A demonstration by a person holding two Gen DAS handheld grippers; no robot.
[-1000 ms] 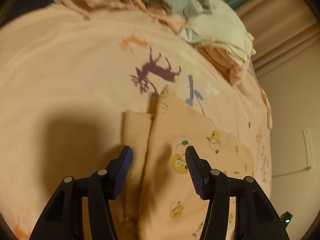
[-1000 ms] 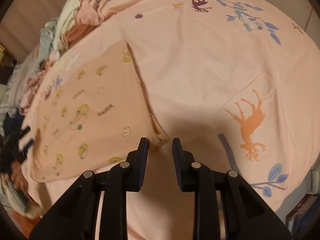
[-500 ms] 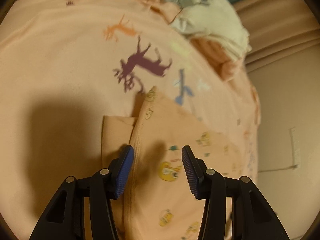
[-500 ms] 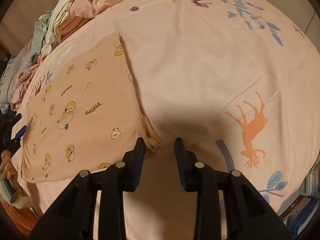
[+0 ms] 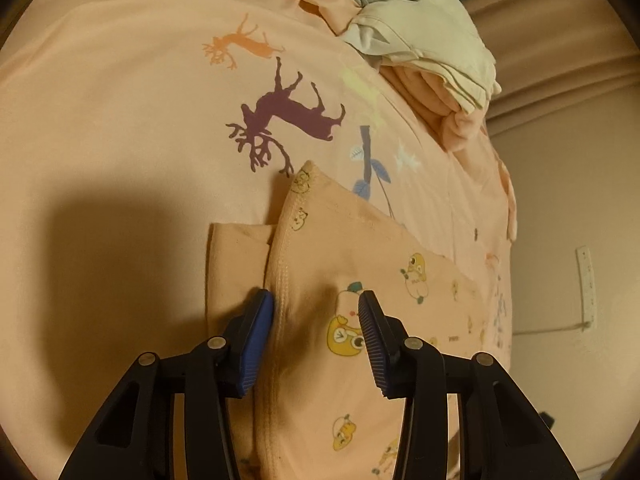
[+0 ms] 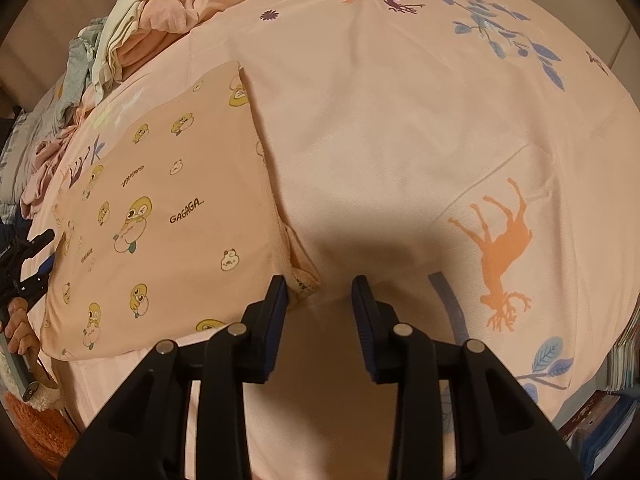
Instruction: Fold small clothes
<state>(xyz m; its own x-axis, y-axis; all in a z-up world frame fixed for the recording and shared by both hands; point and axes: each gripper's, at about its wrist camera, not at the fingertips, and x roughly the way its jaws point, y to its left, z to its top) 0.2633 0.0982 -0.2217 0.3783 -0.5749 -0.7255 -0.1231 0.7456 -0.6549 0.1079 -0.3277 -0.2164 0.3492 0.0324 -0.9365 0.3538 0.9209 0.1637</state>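
Note:
A small peach garment printed with yellow cartoon ducks lies flat on a pink bedsheet; it also shows in the right wrist view. My left gripper is open, its jaws straddling the garment's stitched edge at one corner. My right gripper is open just above the sheet, with the garment's near corner beside its left finger. The left gripper and the hand holding it show at the left edge of the right wrist view.
A pile of loose clothes lies at the bed's far side, also seen in the right wrist view. The sheet carries deer and leaf prints. A wall with a power strip is on the right. Books lie by the bed's edge.
My left gripper has moved in over the garment's stitched edge. My right gripper has opened wider and come closer to the garment's near corner.

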